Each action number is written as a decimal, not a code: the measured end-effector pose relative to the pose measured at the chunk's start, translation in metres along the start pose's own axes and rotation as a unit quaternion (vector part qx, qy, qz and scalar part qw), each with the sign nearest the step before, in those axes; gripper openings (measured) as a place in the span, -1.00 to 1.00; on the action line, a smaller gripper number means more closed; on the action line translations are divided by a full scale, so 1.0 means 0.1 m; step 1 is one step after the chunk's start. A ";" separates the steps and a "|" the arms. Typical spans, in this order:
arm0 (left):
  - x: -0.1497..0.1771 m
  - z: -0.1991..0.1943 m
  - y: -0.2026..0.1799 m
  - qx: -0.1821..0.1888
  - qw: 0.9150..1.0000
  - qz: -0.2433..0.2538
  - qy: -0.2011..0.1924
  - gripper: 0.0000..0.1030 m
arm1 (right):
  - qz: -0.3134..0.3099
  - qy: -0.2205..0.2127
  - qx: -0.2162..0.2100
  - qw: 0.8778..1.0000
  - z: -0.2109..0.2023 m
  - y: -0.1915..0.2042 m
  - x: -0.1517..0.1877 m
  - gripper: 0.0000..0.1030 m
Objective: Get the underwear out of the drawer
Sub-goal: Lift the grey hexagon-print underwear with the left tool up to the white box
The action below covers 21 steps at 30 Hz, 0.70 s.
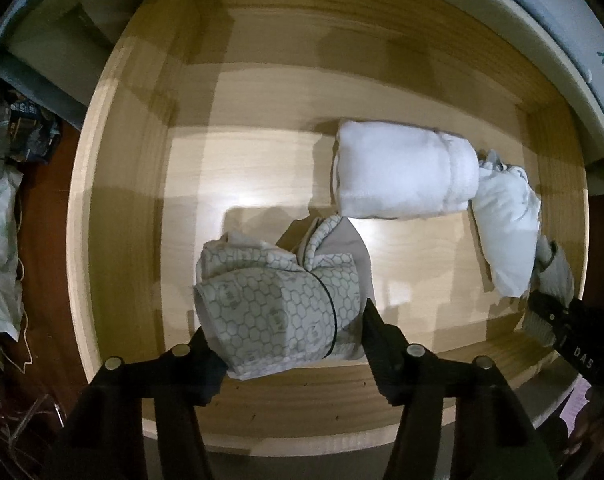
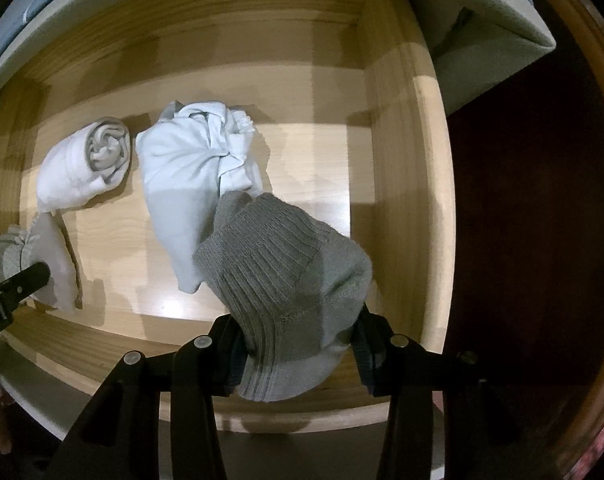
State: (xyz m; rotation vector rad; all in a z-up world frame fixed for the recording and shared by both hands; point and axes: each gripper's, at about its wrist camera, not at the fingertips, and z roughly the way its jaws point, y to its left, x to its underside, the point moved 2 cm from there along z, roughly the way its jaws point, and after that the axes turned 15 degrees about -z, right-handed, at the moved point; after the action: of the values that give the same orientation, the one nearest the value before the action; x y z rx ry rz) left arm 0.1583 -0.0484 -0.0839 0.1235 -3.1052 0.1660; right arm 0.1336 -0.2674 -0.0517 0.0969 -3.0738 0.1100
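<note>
The patterned underwear (image 1: 278, 300), a grey bundle with a honeycomb print, is lying near the front edge of the wooden drawer (image 1: 114, 184), left of the middle. The left gripper (image 1: 290, 344) is reaching straight down over it. Its two black fingers (image 1: 378, 336) are standing on both sides of the bundle and seem to be touching the cloth, but I cannot tell if they are really pressing it; the jaws are about half open.

The right gripper (image 2: 298, 344) is holding a grey ribbed sock (image 2: 286, 280) near the front right corner of the drawer. Its jaws are narrow and the pads are squeezing the sock from both sides, so the sock is hanging in front of this camera and hiding part of the drawer floor.

Just behind the patterned underwear, towards the middle of the drawer, a white rolled cloth (image 1: 402, 172) is lying on its side. Beside it, closer to the right wall, a white crumpled garment (image 1: 506, 232) is lying, touching the roll at one end and reaching to the sock at the other. The rest of the drawer floor is bare wood with bright light on it.

Outside the left wall of the drawer, some crumpled bags (image 1: 2, 208) are lying on a dark red floor (image 1: 46, 264). Above the back edge, a pale curved panel (image 1: 502, 12) is hanging over the drawer.
</note>
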 end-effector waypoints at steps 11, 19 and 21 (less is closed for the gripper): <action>0.09 -0.27 -0.03 0.001 1.000 0.005 -0.031 0.07 | 0.006 0.005 -0.013 1.000 0.05 -0.03 0.00 -0.21; 0.09 -0.32 0.00 0.000 0.999 0.010 -0.038 0.07 | 0.003 0.006 -0.008 1.000 0.04 -0.03 -0.01 -0.21; 0.09 -0.36 0.00 -0.003 0.999 0.012 -0.044 0.07 | 0.002 0.007 -0.009 1.000 0.05 -0.03 -0.01 -0.21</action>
State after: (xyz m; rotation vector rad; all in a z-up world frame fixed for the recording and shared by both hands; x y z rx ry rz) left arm 0.1501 -0.0455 -0.0478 0.0955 -3.1962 0.1557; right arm 0.1346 -0.2704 -0.0566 0.0871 -3.0602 0.0835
